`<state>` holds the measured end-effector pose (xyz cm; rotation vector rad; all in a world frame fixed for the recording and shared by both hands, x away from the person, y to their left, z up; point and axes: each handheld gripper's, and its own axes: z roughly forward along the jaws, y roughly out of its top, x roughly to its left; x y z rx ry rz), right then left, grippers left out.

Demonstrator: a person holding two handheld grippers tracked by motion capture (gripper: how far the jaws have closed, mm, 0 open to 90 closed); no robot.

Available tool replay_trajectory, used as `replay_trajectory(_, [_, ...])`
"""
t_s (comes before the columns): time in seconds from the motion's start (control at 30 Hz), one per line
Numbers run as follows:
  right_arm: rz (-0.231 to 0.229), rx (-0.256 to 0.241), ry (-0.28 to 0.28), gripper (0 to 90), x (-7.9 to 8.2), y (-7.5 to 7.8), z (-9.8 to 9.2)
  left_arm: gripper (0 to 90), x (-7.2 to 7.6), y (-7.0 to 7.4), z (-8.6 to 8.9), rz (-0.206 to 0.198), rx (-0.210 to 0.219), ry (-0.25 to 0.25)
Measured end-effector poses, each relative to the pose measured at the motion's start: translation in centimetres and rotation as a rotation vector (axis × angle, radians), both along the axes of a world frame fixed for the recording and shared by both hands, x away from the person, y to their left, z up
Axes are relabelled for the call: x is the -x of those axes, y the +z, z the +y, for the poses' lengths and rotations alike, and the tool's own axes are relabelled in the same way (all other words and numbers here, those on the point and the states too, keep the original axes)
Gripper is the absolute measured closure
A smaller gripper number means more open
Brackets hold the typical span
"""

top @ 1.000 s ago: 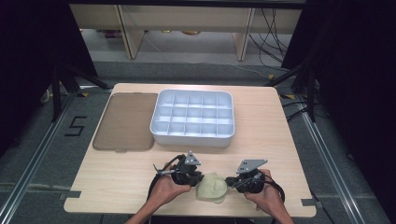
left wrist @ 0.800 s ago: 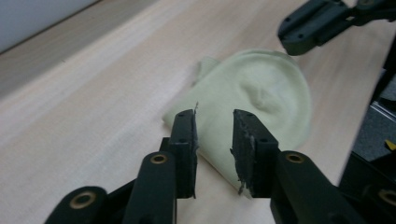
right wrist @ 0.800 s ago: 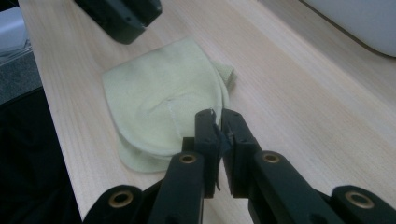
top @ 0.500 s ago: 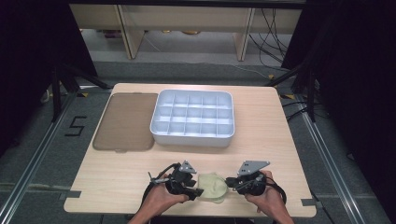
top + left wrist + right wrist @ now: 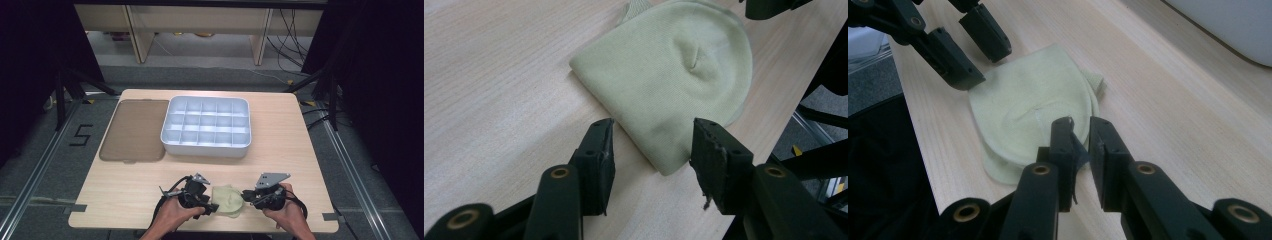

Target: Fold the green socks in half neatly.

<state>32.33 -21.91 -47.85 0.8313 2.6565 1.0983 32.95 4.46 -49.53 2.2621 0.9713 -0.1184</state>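
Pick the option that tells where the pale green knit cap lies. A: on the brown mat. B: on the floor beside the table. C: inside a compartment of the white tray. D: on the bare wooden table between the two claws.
D: the high view shows the knit cap flat on the table near its front edge, with the left claw and the right claw at either side.

Evenly lit from overhead; bright on the table, black at left and right frame edges. Soft shadows, slight blur overall, near jaws defocused.
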Motion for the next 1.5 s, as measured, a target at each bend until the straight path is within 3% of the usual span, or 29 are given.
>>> replay_trajectory(0.03, [0.001,-0.002,0.003,80.9,0.0,0.0,0.0,53.0,0.0,-0.2,-0.2,-0.009,-0.025,-0.023])
replay_trajectory(0.27, [-0.003,-0.012,0.001,80.6,0.0,0.0,0.0,61.5,0.2,-0.3,-0.5,-0.048,-0.044,-0.039])
replay_trajectory(0.3, [-0.005,-0.009,0.008,80.6,0.0,0.0,-0.1,62.8,0.2,-0.4,-0.4,-0.048,-0.021,-0.016])
replay_trajectory(0.53, [-0.005,-0.011,0.016,80.6,0.0,0.1,0.0,69.8,-0.1,-0.5,-0.2,-0.064,-0.025,-0.022])
replay_trajectory(0.63, [-0.010,-0.009,0.008,80.6,0.1,0.1,0.1,75.0,-0.1,-0.6,-0.2,-0.037,0.013,0.019])
replay_trajectory(0.8, [-0.003,-0.008,0.020,80.8,0.3,-0.1,0.4,82.3,-0.3,-0.6,0.1,-0.030,0.026,0.025])
replay_trajectory(0.83, [-0.010,-0.010,0.029,80.8,0.3,0.0,0.5,82.3,-0.3,-0.6,0.1,-0.037,0.035,0.044])
replay_trajectory(0.87, [-0.007,-0.012,0.034,80.9,0.4,0.0,0.8,82.8,-0.5,-0.6,0.4,-0.038,0.015,0.015])
replay_trajectory(0.93, [-0.010,-0.010,0.038,80.9,0.5,0.0,0.9,83.2,-0.5,-0.5,0.4,-0.041,0.012,0.013])
replay_trajectory(0.97, [-0.011,-0.010,0.043,81.3,0.6,0.0,1.1,83.3,-0.7,-0.3,0.7,-0.059,-0.019,-0.015])
replay_trajectory(1.07, [-0.011,-0.018,0.054,81.9,0.7,0.0,1.5,83.5,-0.4,-0.4,0.2,-0.066,0.019,0.024])
replay_trajectory(1.1, [-0.018,-0.025,0.062,82.4,0.8,0.0,1.7,83.5,-0.5,-0.3,0.4,-0.075,-0.022,-0.024])
replay_trajectory(1.17, [-0.007,-0.035,0.059,85.0,0.9,-0.3,2.7,83.6,0.0,-0.2,0.0,-0.081,0.008,0.025])
replay_trajectory(1.2, [-0.007,-0.035,0.059,85.0,0.9,-0.3,2.7,83.7,0.0,-0.2,0.0,-0.081,0.008,0.025])
replay_trajectory(1.23, [0.000,-0.040,0.074,86.7,1.1,-0.4,3.5,83.7,-0.2,0.1,0.4,-0.090,-0.039,-0.033])
replay_trajectory(1.27, [-0.015,-0.040,0.089,87.3,1.0,-0.5,3.7,83.7,-0.2,0.1,0.4,-0.090,-0.039,-0.033])
replay_trajectory(1.3, [-0.018,-0.048,0.106,87.8,1.1,-0.5,4.1,83.7,0.0,0.1,0.2,-0.101,-0.011,0.012])
replay_trajectory(1.33, [-0.018,-0.048,0.106,87.8,1.1,-0.5,4.1,83.7,0.0,0.1,0.2,-0.101,-0.011,0.012])
replay_trajectory(1.37, [-0.011,-0.050,0.116,88.1,1.1,-0.6,4.4,83.7,-0.2,0.3,0.6,-0.100,-0.044,-0.031])
replay_trajectory(1.47, [0.005,-0.056,0.126,88.6,1.2,-0.8,5.0,83.7,-0.3,0.4,0.7,-0.110,-0.042,-0.026])
replay_trajectory(1.5, [0.014,-0.057,0.130,88.9,1.2,-1.1,5.5,83.6,-0.1,0.3,0.4,-0.112,-0.014,0.008])
